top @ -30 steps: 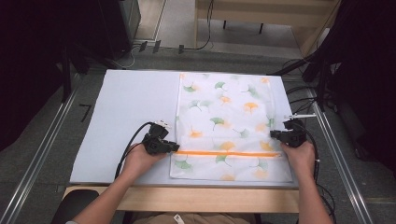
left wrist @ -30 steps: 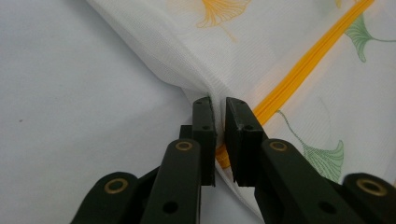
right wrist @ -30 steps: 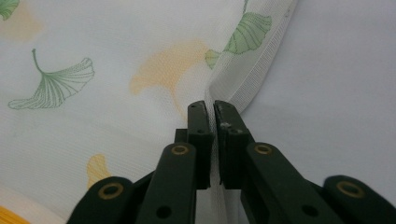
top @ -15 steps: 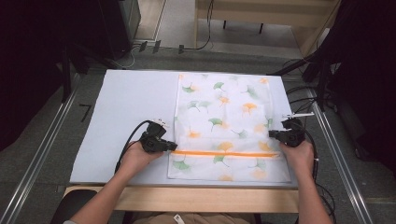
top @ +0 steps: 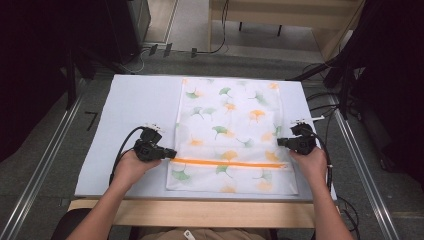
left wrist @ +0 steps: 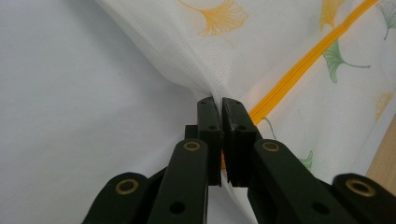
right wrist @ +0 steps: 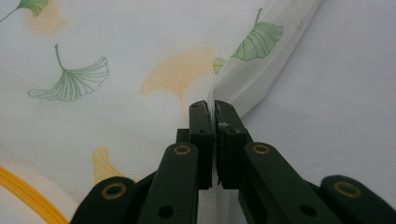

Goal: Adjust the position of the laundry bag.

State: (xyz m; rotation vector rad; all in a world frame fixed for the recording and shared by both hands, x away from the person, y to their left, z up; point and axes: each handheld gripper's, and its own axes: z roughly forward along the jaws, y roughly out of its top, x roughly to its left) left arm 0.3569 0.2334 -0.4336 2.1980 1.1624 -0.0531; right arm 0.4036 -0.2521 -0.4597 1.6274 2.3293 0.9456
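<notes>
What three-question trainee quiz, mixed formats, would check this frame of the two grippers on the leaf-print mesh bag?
1. True or false: the left gripper is shut on the mesh bag.
2. Which bag edge does the right gripper pinch? A. far edge B. right side edge C. near edge
3. What colour is the zipper running across the bag?

Key: 1 true; 2 B; 3 orange.
</notes>
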